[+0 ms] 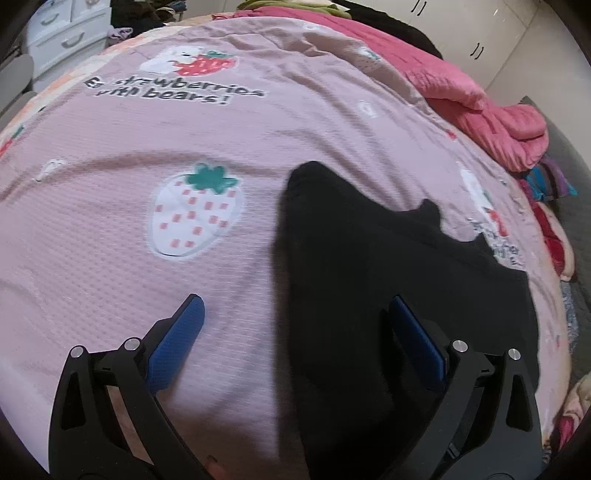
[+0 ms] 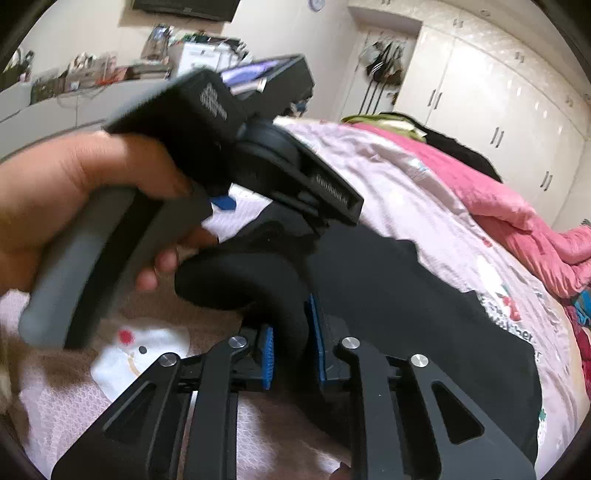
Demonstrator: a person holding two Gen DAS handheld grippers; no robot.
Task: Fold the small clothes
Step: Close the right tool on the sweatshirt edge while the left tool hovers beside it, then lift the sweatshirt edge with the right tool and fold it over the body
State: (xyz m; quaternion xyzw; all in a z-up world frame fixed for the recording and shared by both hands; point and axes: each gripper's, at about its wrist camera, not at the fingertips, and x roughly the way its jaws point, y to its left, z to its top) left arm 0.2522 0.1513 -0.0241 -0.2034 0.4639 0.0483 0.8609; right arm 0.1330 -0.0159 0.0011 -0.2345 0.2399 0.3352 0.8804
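A black garment [image 1: 369,280] lies on the pink strawberry bedspread [image 1: 184,258]. My left gripper [image 1: 295,317] is open above the garment's left edge, one blue pad [image 1: 177,343] over the bedspread, the other over the black cloth. In the right wrist view my right gripper [image 2: 291,332] is shut on a rolled edge of the black garment [image 2: 406,314] and lifts it a little. The person's hand holds the left gripper's body [image 2: 207,140] just ahead of it.
A pink quilt [image 1: 480,110] is bunched along the bed's right side, with dark clothes behind it. White drawers [image 1: 62,33] stand at the far left. White wardrobe doors [image 2: 498,110] line the right wall.
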